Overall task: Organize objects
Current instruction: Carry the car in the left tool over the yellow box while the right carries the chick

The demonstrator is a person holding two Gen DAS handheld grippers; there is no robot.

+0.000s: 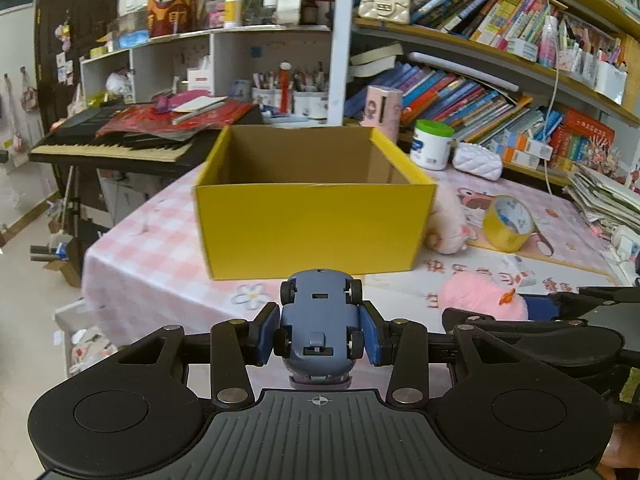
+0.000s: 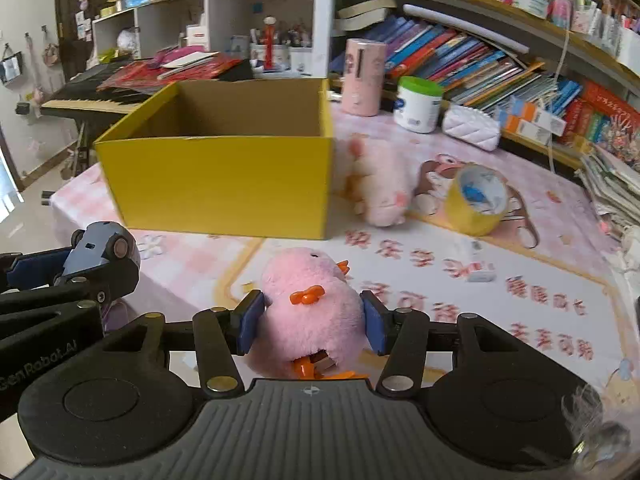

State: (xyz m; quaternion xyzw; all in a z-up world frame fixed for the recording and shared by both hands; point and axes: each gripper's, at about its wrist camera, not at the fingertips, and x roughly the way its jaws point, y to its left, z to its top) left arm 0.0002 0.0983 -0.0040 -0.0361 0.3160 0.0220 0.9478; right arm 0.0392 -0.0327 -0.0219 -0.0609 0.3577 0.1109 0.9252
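Observation:
My left gripper (image 1: 320, 332) is shut on a blue toy car (image 1: 320, 320), held belly-up in the air in front of the open yellow cardboard box (image 1: 312, 224). The same car (image 2: 100, 248) shows at the left edge of the right wrist view. My right gripper (image 2: 312, 322) is shut on a pink plush chick (image 2: 312, 304) with an orange bow and beak, also lifted, to the right of the car. The pink chick (image 1: 480, 296) appears at the right in the left wrist view. The yellow box (image 2: 216, 184) looks empty as far as its inside shows.
On the pink tablecloth (image 2: 440, 264) right of the box lie a pale pink plush toy (image 2: 380, 184) and a roll of yellow tape (image 2: 478, 200). A white jar (image 2: 418, 104), a pink canister (image 2: 362, 76) and a quilted pouch (image 2: 472, 126) stand by the bookshelf. A keyboard (image 1: 112, 148) sits far left.

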